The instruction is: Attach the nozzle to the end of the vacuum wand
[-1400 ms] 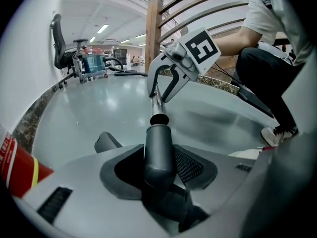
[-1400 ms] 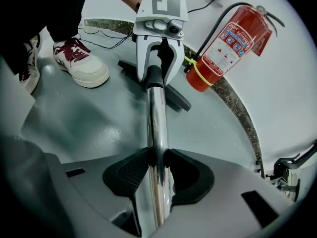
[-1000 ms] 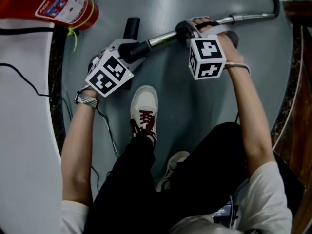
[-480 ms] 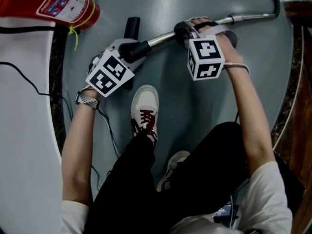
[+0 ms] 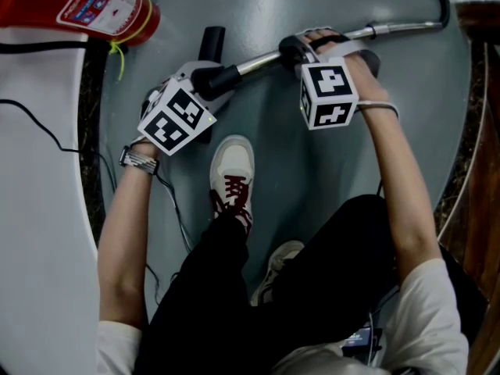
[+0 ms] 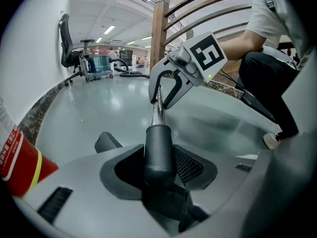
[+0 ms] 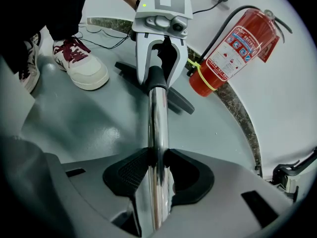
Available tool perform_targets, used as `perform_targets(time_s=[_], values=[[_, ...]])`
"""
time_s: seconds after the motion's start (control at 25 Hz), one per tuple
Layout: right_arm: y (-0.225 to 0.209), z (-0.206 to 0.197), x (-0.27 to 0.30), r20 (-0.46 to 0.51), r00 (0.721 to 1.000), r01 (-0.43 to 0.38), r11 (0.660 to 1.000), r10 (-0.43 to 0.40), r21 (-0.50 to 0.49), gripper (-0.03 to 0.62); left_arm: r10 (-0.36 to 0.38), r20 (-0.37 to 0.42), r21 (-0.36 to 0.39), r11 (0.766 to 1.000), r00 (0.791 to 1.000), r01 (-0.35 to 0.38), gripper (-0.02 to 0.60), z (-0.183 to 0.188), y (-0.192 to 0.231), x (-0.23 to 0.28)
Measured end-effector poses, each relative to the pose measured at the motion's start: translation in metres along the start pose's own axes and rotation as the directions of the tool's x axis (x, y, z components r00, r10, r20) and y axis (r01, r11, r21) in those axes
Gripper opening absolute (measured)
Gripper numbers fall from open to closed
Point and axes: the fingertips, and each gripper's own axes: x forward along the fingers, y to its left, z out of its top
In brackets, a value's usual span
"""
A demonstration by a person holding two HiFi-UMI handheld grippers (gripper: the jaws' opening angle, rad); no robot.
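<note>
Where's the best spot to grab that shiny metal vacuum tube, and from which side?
Probably the bare straight stretch of the shiny chrome vacuum wand, back from the dark grey plastic nozzle sleeve. It is a slim round tube lying roughly level, so come from above, closing across it, as the right claw does.

The wand (image 5: 262, 59) runs across in front of you, over the floor (image 5: 312, 170), from lower left to upper right. Your right gripper (image 5: 299, 53) straddles it about midway, one pad on either side. Your left gripper (image 5: 205, 80) is at the wand's left end, with the neck of the nozzle (image 5: 211, 44) between its jaws. The nozzle's head reaches past that gripper, away from you. The extinguisher (image 5: 78, 6) is further left, by the wall (image 5: 39, 233). Your shoe (image 5: 232, 174) stands nearer you, between the two grippers. The hose (image 5: 442, 6) curves away beyond the wand's right end.
</note>
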Motion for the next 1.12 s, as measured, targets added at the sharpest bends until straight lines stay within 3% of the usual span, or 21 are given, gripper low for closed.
perform_targets(time_s=[1.12], values=[[0.002, 0.004, 0.008, -0.022, 0.999, 0.024, 0.997, -0.026, -0.074, 0.149, 0.027, -0.102, 0.066, 0.998, 0.994, -0.02, 0.183, -0.01, -0.003, 0.011]])
